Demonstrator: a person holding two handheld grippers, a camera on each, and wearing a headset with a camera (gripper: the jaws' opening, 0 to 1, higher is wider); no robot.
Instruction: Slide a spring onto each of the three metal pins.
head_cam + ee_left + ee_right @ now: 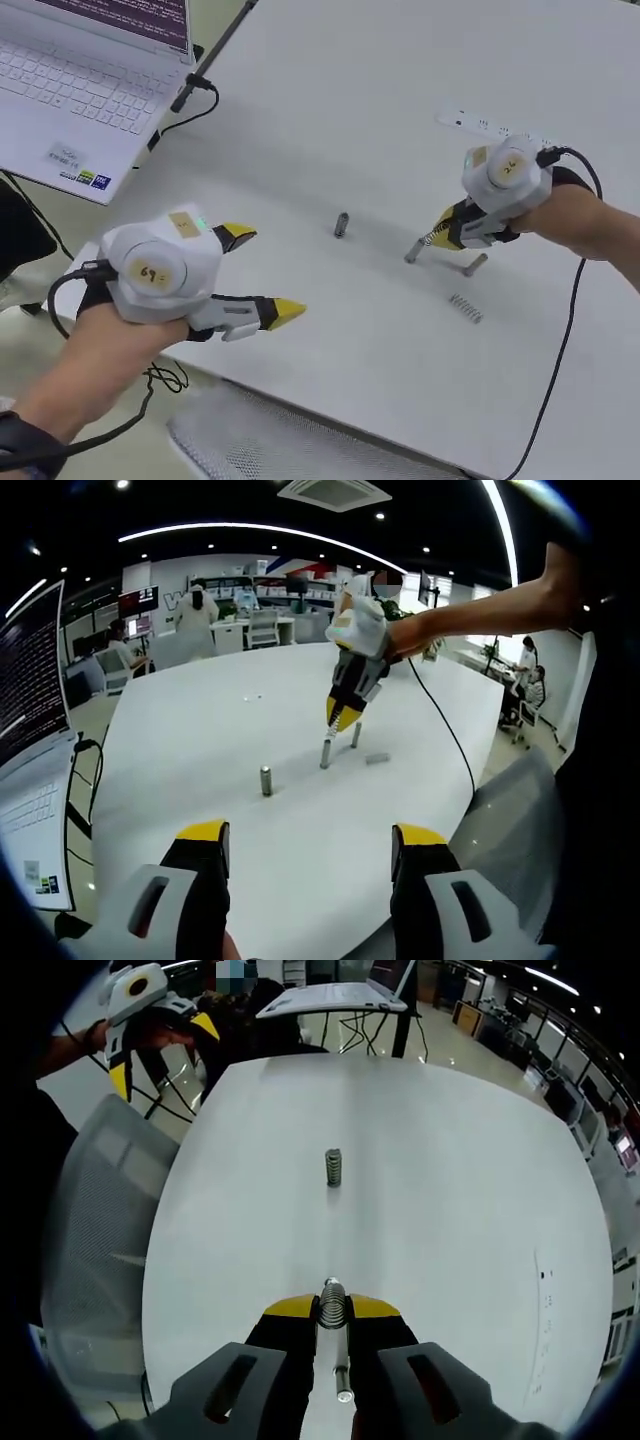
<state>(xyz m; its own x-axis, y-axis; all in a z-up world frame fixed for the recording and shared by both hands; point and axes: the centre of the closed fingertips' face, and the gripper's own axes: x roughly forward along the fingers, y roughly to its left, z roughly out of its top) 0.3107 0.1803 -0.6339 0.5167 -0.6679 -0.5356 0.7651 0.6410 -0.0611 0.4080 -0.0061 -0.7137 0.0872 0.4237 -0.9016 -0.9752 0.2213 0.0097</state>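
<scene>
The right hand-held gripper (447, 228) was clamped on a spring (333, 1305) over a tilted pin (413, 251) on the bench (330, 120). The left hand-held gripper (264, 272) hung open. If misaligned, the spring could jam or flick away.

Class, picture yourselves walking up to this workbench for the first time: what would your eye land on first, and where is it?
The right gripper, at the right of the table, stands out: it is shut on a spring lined up with a metal pin. The left gripper hovers open at the near-left edge. Between them stands a pin with its spring on, and a loose spring lies just in front of the right gripper.
</scene>
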